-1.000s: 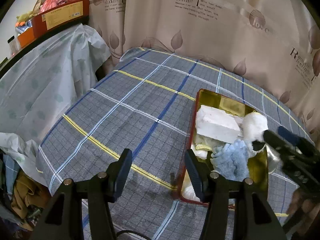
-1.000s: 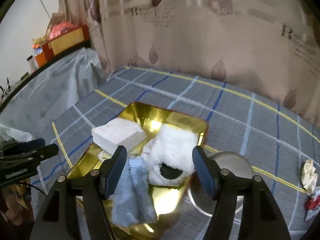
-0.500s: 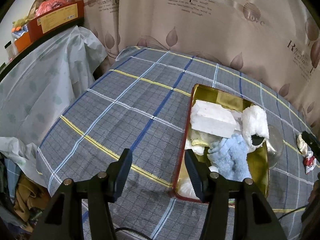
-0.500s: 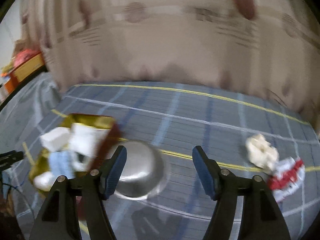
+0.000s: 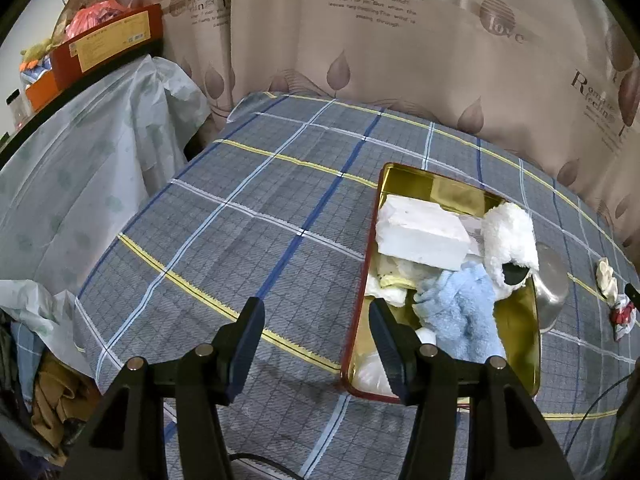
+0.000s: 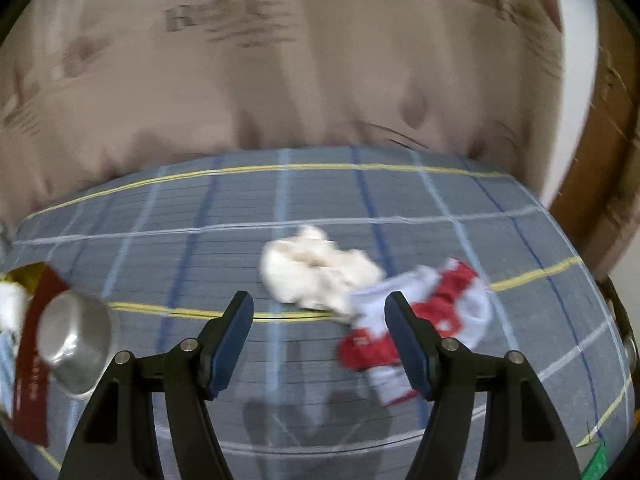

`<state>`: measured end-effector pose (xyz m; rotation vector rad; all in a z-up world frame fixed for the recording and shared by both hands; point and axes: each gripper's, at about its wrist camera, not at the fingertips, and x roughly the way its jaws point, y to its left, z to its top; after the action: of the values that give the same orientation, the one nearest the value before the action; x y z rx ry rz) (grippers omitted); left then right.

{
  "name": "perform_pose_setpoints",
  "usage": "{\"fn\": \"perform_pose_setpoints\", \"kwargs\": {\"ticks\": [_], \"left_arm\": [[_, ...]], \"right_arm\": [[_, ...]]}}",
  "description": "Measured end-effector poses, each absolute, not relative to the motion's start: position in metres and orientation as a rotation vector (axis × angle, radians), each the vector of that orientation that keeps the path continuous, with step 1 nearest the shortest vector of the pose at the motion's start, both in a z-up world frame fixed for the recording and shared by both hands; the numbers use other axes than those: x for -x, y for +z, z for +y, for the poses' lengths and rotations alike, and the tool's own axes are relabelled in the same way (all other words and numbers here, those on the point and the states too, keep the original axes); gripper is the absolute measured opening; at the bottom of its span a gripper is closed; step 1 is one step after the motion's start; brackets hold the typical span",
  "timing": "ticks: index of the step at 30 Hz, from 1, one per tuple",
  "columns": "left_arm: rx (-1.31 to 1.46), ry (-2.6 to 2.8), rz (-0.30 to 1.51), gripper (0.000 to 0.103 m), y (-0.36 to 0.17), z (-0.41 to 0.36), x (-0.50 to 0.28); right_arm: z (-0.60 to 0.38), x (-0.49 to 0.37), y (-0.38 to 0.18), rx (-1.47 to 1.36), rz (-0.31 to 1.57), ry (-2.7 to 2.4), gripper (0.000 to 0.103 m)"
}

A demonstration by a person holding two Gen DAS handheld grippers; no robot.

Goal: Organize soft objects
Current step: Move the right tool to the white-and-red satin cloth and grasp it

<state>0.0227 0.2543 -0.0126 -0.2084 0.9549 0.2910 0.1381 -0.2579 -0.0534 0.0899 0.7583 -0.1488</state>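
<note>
A gold tray with a red rim lies on the plaid cloth and holds a white foam block, a white fluffy slipper, a light blue towel and other pale soft pieces. My left gripper hangs open over the tray's near left rim, holding nothing. In the blurred right wrist view my right gripper is open and empty above the cloth, just short of a cream soft lump and a red-and-white fabric piece. Both pieces also show far right as the cream lump and red-white piece.
A steel bowl lies upturned beside the tray's right side, also visible as the bowl. A beige printed curtain backs the table. A plastic-covered shelf with boxes stands to the left. Clothes pile up at the lower left.
My right gripper has swung right, away from the tray and past the steel bowl, to the cream lump and red-white fabric. It has left the left wrist view. The left gripper has stayed put.
</note>
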Motion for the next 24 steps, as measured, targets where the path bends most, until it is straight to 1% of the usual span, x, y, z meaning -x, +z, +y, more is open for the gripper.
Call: {"fn": "perform_pose_setpoints", "kwargs": {"ticks": [8,10,17,19,20,23,24], "left_arm": [[0.146,0.287,0.941,0.056,-0.011,0.245,-0.026],[0.136,0.278,0.943,0.056,-0.012,0.242,-0.026],[0.095,0.245,0.948,0.056,-0.007,0.225,-0.026],[0.076,0.238,0.947,0.056,-0.004,0.218,-0.027],[0.069,0.234,0.947,0.056,-0.003,0.214,-0.028],[0.054,0.196,0.94,0.056,0.004,0.197,-0.033],[0.054,0.176,0.939,0.056,0.007,0.19,-0.034]], "right_arm": [[-0.315,-0.148,-0.077,-0.141,0.8,-0.292,0.066],[-0.322,-0.153,-0.085,-0.126,0.814,-0.314,0.073],[-0.338,-0.163,-0.113,-0.193,0.863,-0.325,0.074],[-0.336,-0.162,-0.113,-0.191,0.857,-0.323,0.074],[-0.335,-0.163,-0.114,-0.188,0.859,-0.319,0.073],[-0.332,-0.164,-0.114,-0.159,0.865,-0.299,0.065],[-0.331,-0.164,-0.114,-0.149,0.864,-0.294,0.057]]}}
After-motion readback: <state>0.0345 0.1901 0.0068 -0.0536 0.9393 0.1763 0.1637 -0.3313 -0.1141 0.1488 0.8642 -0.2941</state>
